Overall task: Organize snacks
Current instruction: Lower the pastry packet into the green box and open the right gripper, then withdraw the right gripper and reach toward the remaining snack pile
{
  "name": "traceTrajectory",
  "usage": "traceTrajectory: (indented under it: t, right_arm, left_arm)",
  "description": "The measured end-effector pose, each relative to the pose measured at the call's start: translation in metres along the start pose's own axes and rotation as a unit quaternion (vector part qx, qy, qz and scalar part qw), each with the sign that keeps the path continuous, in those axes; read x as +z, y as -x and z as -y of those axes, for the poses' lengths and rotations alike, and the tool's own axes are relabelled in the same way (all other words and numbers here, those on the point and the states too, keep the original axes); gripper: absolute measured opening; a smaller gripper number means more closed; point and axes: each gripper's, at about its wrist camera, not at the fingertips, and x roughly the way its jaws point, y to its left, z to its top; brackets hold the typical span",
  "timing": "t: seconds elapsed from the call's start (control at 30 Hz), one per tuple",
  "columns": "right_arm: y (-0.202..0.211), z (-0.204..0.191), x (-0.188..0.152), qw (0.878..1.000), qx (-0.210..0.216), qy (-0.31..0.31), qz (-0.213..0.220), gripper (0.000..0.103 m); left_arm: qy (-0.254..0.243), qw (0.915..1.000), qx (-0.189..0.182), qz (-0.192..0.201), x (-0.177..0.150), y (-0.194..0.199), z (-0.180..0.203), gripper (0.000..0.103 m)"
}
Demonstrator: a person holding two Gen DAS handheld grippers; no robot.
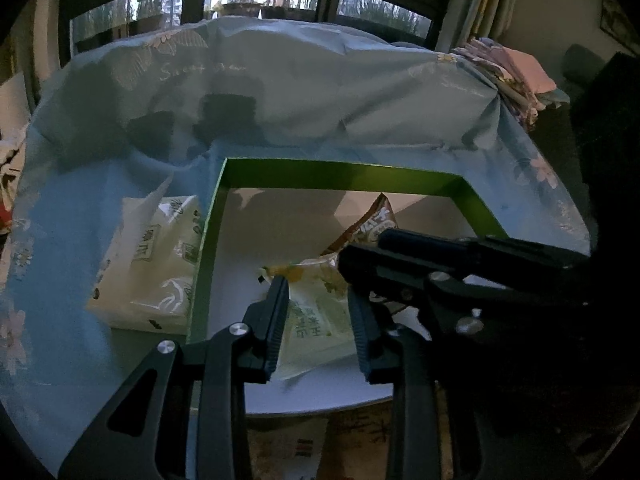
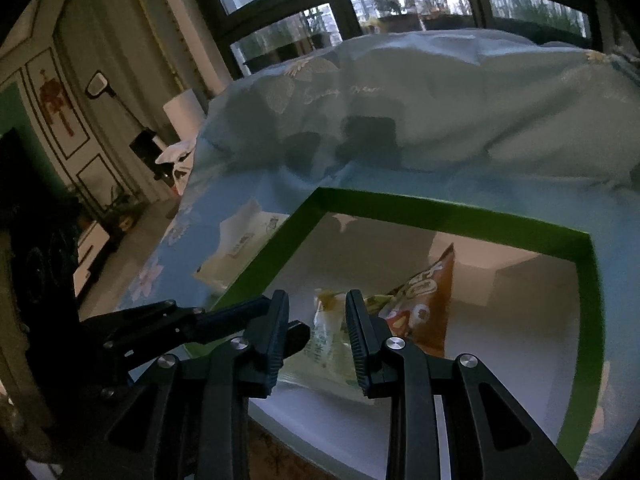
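Observation:
A green-rimmed box with a pale floor sits on the blue flowered cloth; it also shows in the right wrist view. Inside lie a pale green-and-white snack packet and an orange-brown snack bag. My left gripper is open above the pale packet, fingers on either side, not closed on it. My right gripper is open over the same packet, with the orange bag just to its right. The other gripper crosses each view.
A white tissue pack lies on the cloth just left of the box, also seen in the right wrist view. The cloth rises in a hump behind the box. Folded fabrics lie at back right. Windows stand behind.

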Motion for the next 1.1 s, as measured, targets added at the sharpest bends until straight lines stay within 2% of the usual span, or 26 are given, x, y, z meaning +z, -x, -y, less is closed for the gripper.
traceTrajectory:
  t: [0.03,0.1,0.17,0.27,0.37,0.47,0.6,0.67,0.77,0.93,1.03,1.1]
  right_arm:
    - [0.003,0.000,0.000,1.000,-0.001,-0.002,0.003,0.030]
    - [0.009,0.001,0.000,1.000,-0.007,-0.005,0.008,0.037]
    - [0.016,0.002,0.000,1.000,-0.013,-0.009,0.017,0.044]
    - [0.028,0.004,-0.002,0.999,-0.011,-0.017,0.028,0.045]
    - [0.040,0.004,-0.003,0.999,-0.013,-0.020,0.038,0.048]
    - [0.053,0.004,-0.007,0.998,-0.014,-0.028,0.050,0.056]
    - [0.070,0.004,-0.009,0.997,-0.015,-0.035,0.066,0.057]
    - [0.078,0.004,-0.011,0.997,-0.020,-0.037,0.072,0.062]
    - [0.090,0.005,-0.014,0.995,-0.026,-0.042,0.082,0.065]
    - [0.108,0.003,-0.024,0.994,-0.045,-0.050,0.089,0.075]
    - [0.118,0.003,-0.034,0.993,-0.047,-0.057,0.088,0.076]
    - [0.122,0.003,-0.040,0.993,-0.046,-0.063,0.083,0.077]
  left_arm:
    - [-0.002,1.0000,0.005,0.002,0.000,0.001,0.001,0.034]
    - [-0.006,0.9999,0.010,0.008,0.000,0.005,0.002,0.045]
    - [-0.010,0.9997,0.017,0.015,0.000,0.009,0.004,0.049]
    - [-0.018,0.9991,0.029,0.023,-0.001,0.015,0.008,0.049]
    - [-0.027,0.9981,0.041,0.037,-0.002,0.023,0.013,0.062]
    - [-0.032,0.9971,0.047,0.050,-0.002,0.032,0.016,0.068]
    - [-0.040,0.9949,0.067,0.065,-0.005,0.044,0.022,0.078]
    - [-0.043,0.9936,0.076,0.073,-0.006,0.050,0.025,0.083]
    - [-0.045,0.9917,0.087,0.083,-0.008,0.058,0.028,0.088]
    - [-0.043,0.9893,0.106,0.090,-0.016,0.070,0.029,0.089]
    - [-0.039,0.9890,0.110,0.091,-0.022,0.077,0.029,0.090]
    - [-0.035,0.9889,0.112,0.091,-0.027,0.081,0.029,0.102]
